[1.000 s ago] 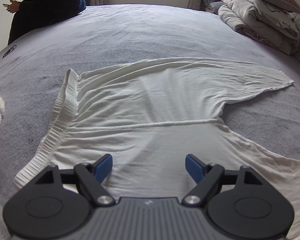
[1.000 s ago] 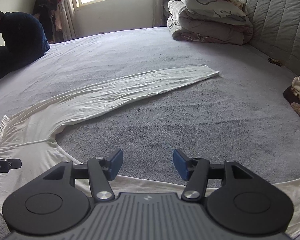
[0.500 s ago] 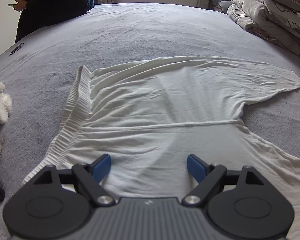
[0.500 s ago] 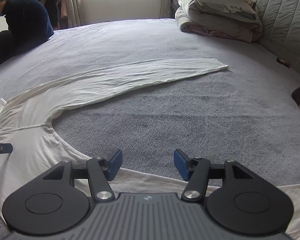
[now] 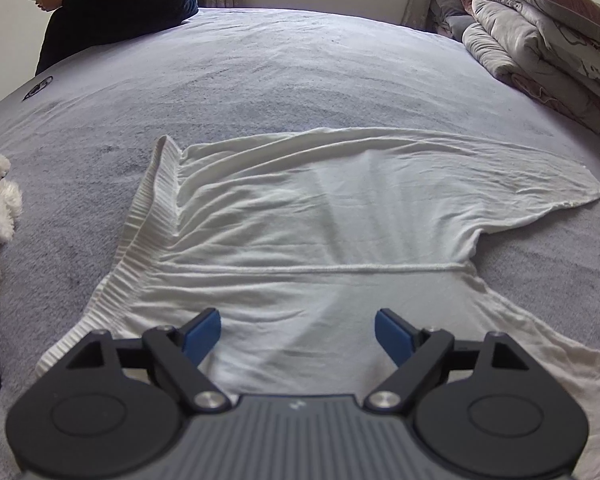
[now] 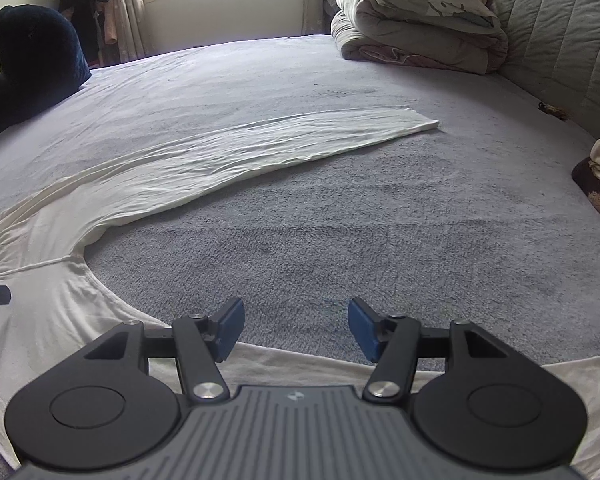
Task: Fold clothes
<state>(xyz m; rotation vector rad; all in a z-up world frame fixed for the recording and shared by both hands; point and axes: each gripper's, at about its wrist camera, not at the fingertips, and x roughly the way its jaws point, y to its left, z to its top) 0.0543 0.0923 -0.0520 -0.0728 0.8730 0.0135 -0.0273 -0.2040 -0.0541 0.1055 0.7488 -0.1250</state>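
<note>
White trousers [image 5: 312,236] lie spread flat on the grey bed [image 5: 284,80], waistband [image 5: 148,220] to the left, one leg [image 6: 260,148] stretching far right, the other running along the near edge. We hold our left gripper [image 5: 298,330] above the seat, jaws wide apart and empty. Our right gripper [image 6: 296,328] hovers above the near leg's edge, jaws apart and empty. Folded quilts [image 6: 416,28] sit far right.
</note>
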